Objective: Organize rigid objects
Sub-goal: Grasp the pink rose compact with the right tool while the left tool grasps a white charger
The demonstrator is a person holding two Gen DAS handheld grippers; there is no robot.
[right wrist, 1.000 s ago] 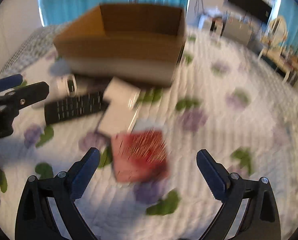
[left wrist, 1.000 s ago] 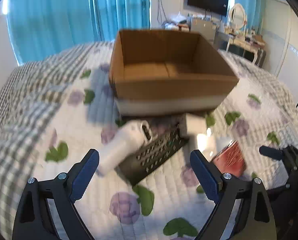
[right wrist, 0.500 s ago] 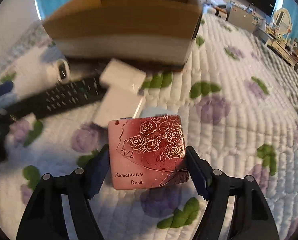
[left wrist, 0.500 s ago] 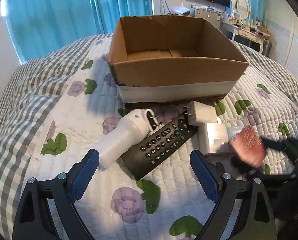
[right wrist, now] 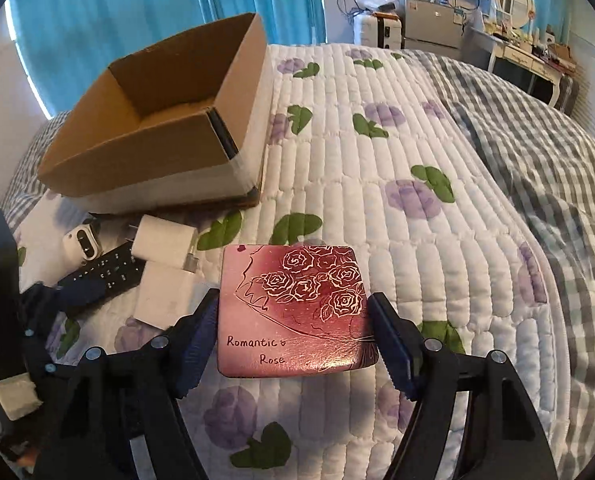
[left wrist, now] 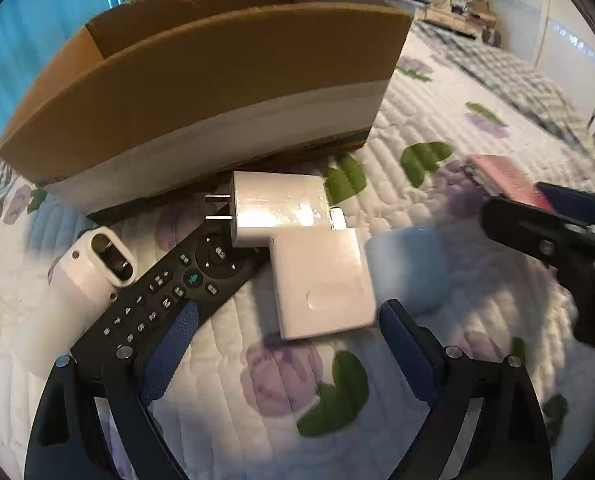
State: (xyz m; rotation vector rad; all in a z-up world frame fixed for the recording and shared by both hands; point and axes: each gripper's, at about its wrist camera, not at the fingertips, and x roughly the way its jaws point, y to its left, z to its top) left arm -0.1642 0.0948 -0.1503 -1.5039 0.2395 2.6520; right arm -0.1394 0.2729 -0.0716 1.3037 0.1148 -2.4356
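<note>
1. Right gripper [right wrist: 293,344]: blue pads pressed on both side edges of the flat pink-red square tin with white rose line art and "Romantic Rose" lettering [right wrist: 295,312]. Tin held level and lifted off the bed, lid facing up (flat hold likely keeps it from slipping and lets it drop flat into the box).
2. Left gripper [left wrist: 287,344]: jaws wide apart, nothing between them, hovering low over the pile; left pad sits over the remote's near end, right pad just beside the flat white box.
3. White quilted bedspread with purple flowers and green leaves [right wrist: 377,168]: carries everything; soft surface, so items lie slightly tilted.
4. Flat white square box [left wrist: 321,284]: nearest loose item, lying flat, touching the charger behind it. Looks like the left gripper's probable next pick (judgement only).
5. Long black TV remote with button rows [left wrist: 165,300]: lies diagonally, far end tucked under the charger.
6. White cylindrical handheld device with an oval end opening [left wrist: 93,264]: lying beside the remote on its left, touching.
7. White wall charger cube with two metal prongs [left wrist: 277,210]: prongs pointing left, right in front of the box.
8. Open brown cardboard box with white lower band [right wrist: 157,120]: farthest, visible floor bare (presumably the drop target; items clustered at its front wall).
9. Progress: early, nothing visibly boxed.
</note>
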